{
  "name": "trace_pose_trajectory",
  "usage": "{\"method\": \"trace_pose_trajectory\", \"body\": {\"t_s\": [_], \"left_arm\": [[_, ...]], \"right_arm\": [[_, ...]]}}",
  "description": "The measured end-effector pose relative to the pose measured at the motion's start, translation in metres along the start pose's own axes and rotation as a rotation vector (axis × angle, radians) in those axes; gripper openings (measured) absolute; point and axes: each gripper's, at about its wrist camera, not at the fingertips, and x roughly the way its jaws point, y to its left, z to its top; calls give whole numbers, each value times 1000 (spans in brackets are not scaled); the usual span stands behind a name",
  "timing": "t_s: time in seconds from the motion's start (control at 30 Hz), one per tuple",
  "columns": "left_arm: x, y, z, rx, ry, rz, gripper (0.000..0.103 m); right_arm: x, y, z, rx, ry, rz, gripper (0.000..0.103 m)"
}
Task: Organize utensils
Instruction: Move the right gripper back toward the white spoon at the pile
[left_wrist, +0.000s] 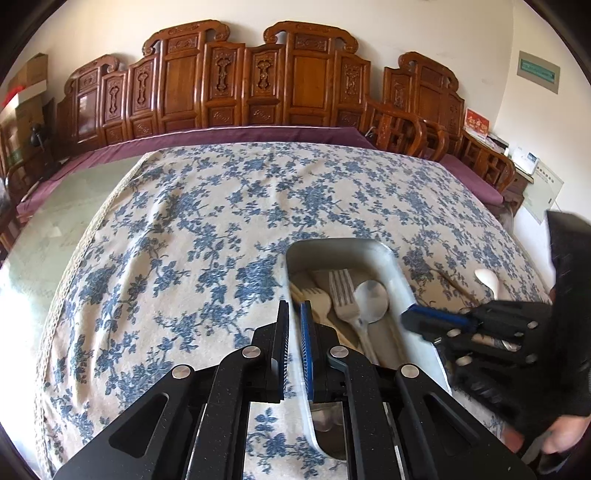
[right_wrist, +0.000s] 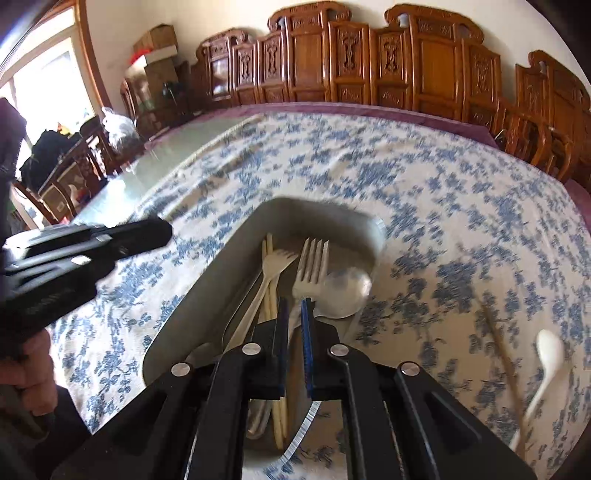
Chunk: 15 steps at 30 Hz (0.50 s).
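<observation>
Blue ribbed pads line the inner faces of both grippers' fingers. The left gripper (left_wrist: 294, 314) has its fingers drawn close with a narrow slot between them; they straddle the near-left wall of the metal tray (left_wrist: 397, 269), but whether they actually press on that wall cannot be told. The right gripper (right_wrist: 294, 310) hangs over the tray (right_wrist: 207, 280) interior with an equally narrow gap; a pale utensil handle runs up between its pads (right_wrist: 306, 332), yet motion blur hides whether it is gripped. Inside the tray lie a metal fork (left_wrist: 343, 295), a metal spoon (left_wrist: 371, 301) just beside it on the right, a cream plastic fork (right_wrist: 275, 260) on the left, and a pair of pale chopsticks (right_wrist: 267, 251) against the left wall, all pointing head-first toward the far end. Outside the tray, to its right on the blue floral tablecloth (left_wrist: 207, 229), rest a white spoon (right_wrist: 548, 358) and a thin wooden chopstick (right_wrist: 502, 350), near each other and well apart from the tray contents. The cloth covers most of a glass-topped table (left_wrist: 55, 221) edged in purple. Carved wooden chairs (left_wrist: 236, 85) stand in a row along the far side, against a pale wall. Stacked cardboard boxes (right_wrist: 157, 48) sit in the far left corner.
</observation>
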Motion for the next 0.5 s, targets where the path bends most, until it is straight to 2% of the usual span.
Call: {"method": "trace_pose_trajectory", "body": {"t_s": [0.13, 0.23, 0.47, 0.5], "left_arm": [[2, -15, -1, 17, 1, -20, 7], [3, -26, -2, 29, 2, -35, 18], [0, -52, -6, 44, -9, -70, 31], [-1, -56, -7, 51, -13, -73, 36]], "right_arm": [[-30, -25, -6, -1, -26, -30, 9], [-45, -49, -16, -15, -18, -80, 9], [-52, -108, -50, -20, 54, -173, 9], [-51, -116, -55, -19, 64, -183, 9]]}}
